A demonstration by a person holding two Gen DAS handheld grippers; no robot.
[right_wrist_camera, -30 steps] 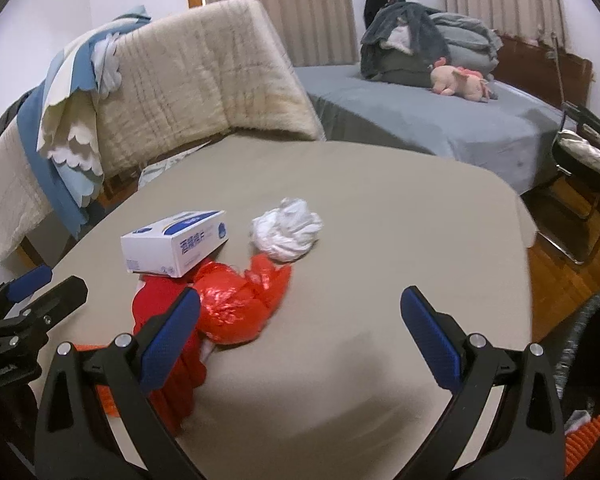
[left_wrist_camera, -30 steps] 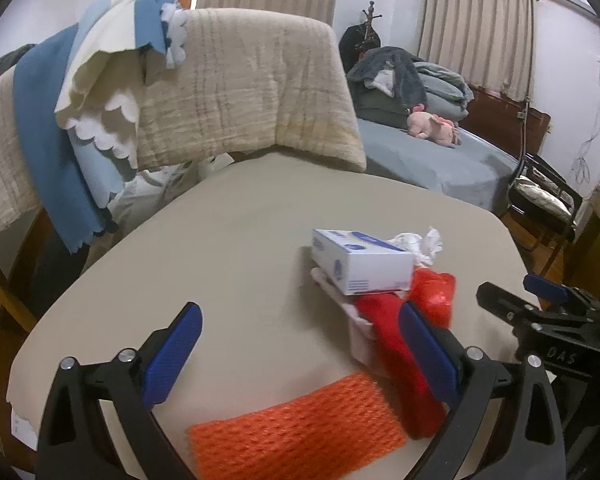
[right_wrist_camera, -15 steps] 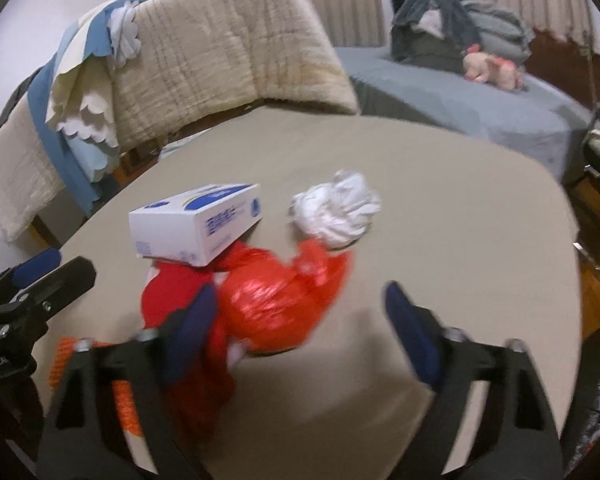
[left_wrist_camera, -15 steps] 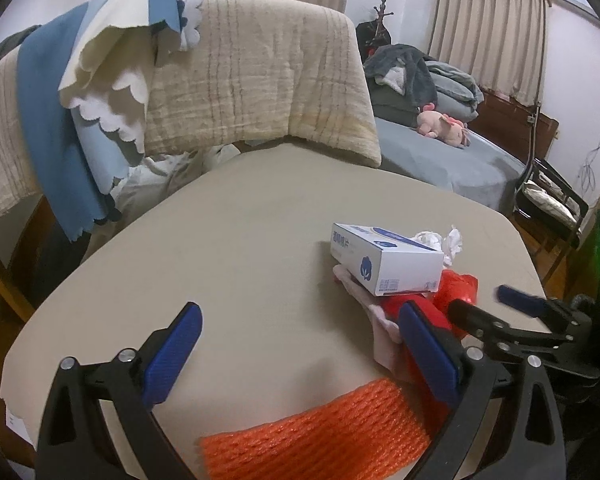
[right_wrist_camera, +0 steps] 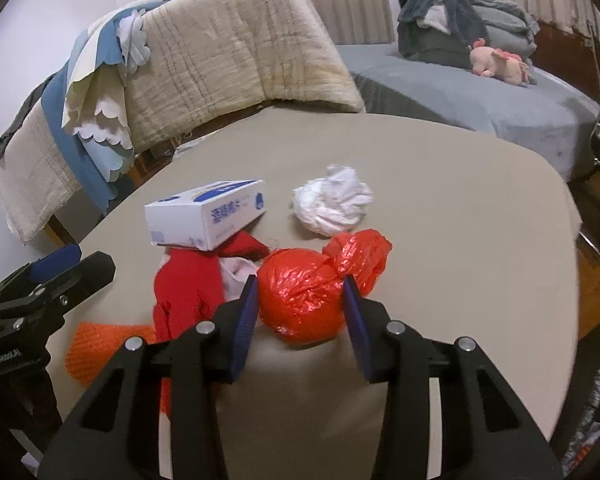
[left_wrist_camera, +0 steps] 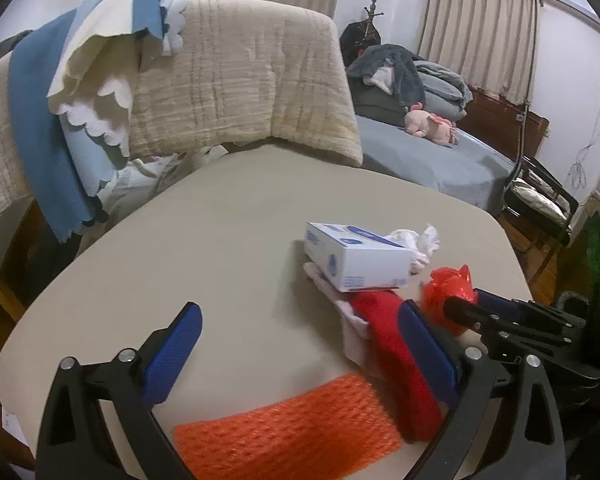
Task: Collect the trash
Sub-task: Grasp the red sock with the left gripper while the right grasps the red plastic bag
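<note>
On the beige table point(right_wrist_camera: 460, 208) lie a knotted red plastic bag point(right_wrist_camera: 304, 296), a crumpled white tissue point(right_wrist_camera: 332, 204), a white and blue box point(right_wrist_camera: 208, 220) resting on a red cloth point(right_wrist_camera: 188, 292), and an orange foam net point(left_wrist_camera: 284, 428). My right gripper point(right_wrist_camera: 300, 300) has its pads closed in on both sides of the red bag. My left gripper point(left_wrist_camera: 296, 340) is open and empty above the near table edge, with the orange net below it and the red cloth point(left_wrist_camera: 396, 344) by its right pad. The right gripper also shows in the left wrist view point(left_wrist_camera: 460, 312).
A chair draped with beige and blue blankets point(left_wrist_camera: 204, 80) stands behind the table. A bed point(right_wrist_camera: 480, 92) with clothes and a pink plush toy lies at the back right. A black folding chair point(left_wrist_camera: 540, 196) stands at the right.
My right gripper moved forward and down to the red bag and closed its jaws around it. My left gripper shifted slightly and stayed open.
</note>
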